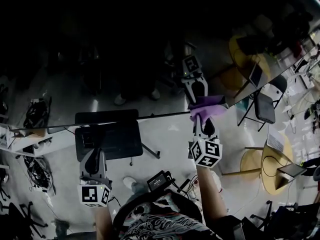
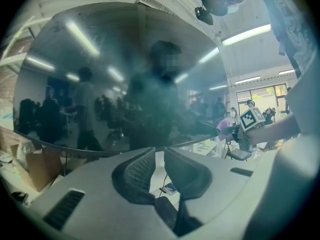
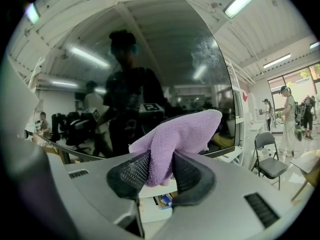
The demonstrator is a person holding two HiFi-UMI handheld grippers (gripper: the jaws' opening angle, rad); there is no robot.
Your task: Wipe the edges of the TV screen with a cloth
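Right gripper (image 3: pixel 161 171) clamps a fuzzy purple cloth (image 3: pixel 182 131) at the dark TV screen (image 3: pixel 165 59)'s bottom edge, which runs leftward.

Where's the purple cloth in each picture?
Head view: purple cloth right of centre, in the right gripper.
Left gripper view: cloth small, far right.
Right gripper view: cloth centre, pinched between the jaws.
Shared landmark: the TV screen, behind the cloth everywhere.
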